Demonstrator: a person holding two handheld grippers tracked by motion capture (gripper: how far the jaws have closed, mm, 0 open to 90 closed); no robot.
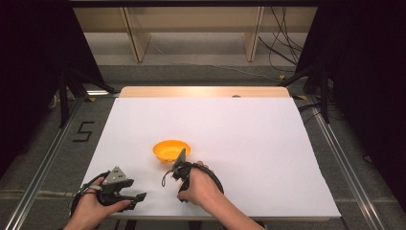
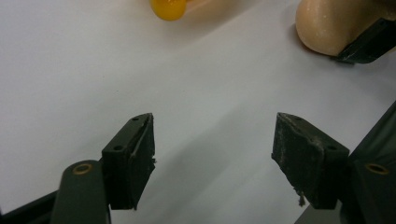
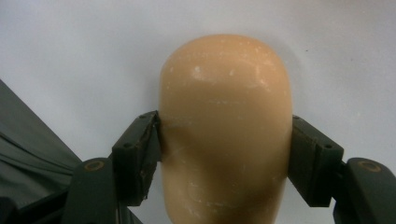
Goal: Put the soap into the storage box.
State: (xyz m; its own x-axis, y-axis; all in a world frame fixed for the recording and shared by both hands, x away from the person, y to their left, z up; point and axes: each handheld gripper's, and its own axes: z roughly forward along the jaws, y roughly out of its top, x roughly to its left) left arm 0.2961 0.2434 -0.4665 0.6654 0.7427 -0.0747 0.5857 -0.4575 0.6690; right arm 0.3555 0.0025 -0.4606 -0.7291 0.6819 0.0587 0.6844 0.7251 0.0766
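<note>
A smooth tan rounded object [image 3: 226, 79] lies on the white table, and my right gripper [image 3: 225, 128] is shut on it, one black pad pressed against each side. In the high view the right gripper [image 1: 178, 173] sits just in front of an orange bowl [image 1: 171, 149], and the hand hides the tan object. My left gripper [image 1: 136, 198] rests at the near left of the table. Its jaws stand wide apart over bare white surface, so the left gripper [image 2: 212, 128] is open with nothing between its fingers. From there the tan object [image 2: 324, 23] and the bowl [image 2: 168, 9] show farther off.
The white table [image 1: 249, 143] has a wooden strip along its far edge. Metal rails run along both sides on the floor. Dark curtains, stands and cables stand beyond the table's back corners.
</note>
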